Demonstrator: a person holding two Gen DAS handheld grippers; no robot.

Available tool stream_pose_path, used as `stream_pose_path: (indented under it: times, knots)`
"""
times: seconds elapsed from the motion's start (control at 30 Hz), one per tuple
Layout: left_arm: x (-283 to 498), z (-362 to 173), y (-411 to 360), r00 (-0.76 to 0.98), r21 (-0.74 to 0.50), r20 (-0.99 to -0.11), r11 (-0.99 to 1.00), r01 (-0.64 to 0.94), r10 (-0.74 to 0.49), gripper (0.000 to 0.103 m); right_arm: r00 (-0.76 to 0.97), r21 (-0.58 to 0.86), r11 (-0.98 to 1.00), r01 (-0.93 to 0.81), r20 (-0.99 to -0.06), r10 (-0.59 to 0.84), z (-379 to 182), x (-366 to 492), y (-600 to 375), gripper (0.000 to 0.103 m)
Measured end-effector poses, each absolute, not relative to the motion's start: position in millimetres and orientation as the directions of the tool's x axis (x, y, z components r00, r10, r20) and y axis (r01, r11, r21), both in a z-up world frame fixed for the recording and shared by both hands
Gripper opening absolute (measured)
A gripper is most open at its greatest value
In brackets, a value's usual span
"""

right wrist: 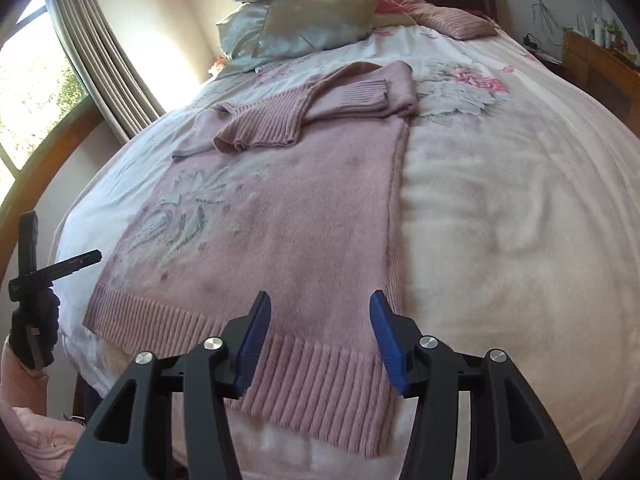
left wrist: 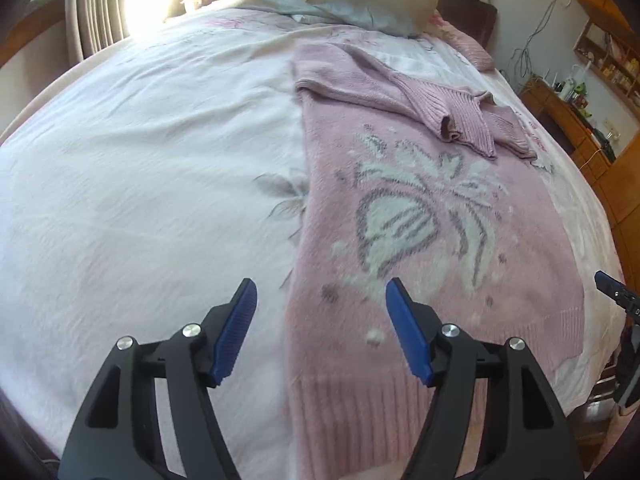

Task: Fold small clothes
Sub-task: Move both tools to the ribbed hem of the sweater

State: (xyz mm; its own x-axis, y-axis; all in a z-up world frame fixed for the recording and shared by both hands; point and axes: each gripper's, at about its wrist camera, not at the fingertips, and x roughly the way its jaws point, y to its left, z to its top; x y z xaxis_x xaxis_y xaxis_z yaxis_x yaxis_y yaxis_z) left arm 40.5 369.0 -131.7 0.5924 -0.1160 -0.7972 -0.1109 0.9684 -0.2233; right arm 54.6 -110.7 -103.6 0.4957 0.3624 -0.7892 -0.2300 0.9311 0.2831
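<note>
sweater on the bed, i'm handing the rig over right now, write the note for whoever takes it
Left claw: open, empty, above the hem's left corner.
Right claw: open, empty, above the hem's right corner.
Sweater: flat on the bed, hem nearest you, pillows beyond it.
Done: both sleeves look folded in across the chest.
Left: probably grip both hem corners and fold the body up toward the collar.
</note>
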Motion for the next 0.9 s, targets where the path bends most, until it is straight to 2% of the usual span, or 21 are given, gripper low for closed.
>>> stream_pose_path:
  times: [0.13, 0.43, 0.73, 0.77, 0.83, 0.9]
  knots:
    - [14, -140, 377, 0.576, -0.245, -0.806, 0.964, -0.108, -0.14, 0.069, 0.464, 0.266, 0.948, -0.174, -0.827, 0.317, -121, 36, -126, 0.053]
    - [5, -166, 368, 0.543, -0.253, -0.825, 0.962, -0.106, -0.157, 0.073, 0.411, 0.328, 0.938, -0.112, -0.844, 0.345, -160, 22, -142, 0.053]
    - [5, -170, 355, 0.525, -0.314, -0.82, 0.946, -0.079, -0.228, 0.072, 0.349, 0.501, 0.855, -0.132, -0.784, 0.514, -175, 28, -131, 0.053]
    - [4, -170, 355, 0.523, -0.346, -0.812, 0.935, -0.074, -0.259, 0.072, 0.35, 0.508, 0.851, -0.133, -0.779, 0.52, -175, 28, -132, 0.053]
    - [3, -173, 356, 0.507, -0.446, -0.785, 0.893, -0.065, -0.356, 0.059, 0.351, 0.524, 0.841, -0.131, -0.769, 0.534, -176, 28, -134, 0.052]
    - [2, -177, 354, 0.498, -0.468, -0.782, 0.881, -0.072, -0.375, 0.053, 0.351, 0.548, 0.827, -0.129, -0.754, 0.555, -177, 29, -136, 0.046]
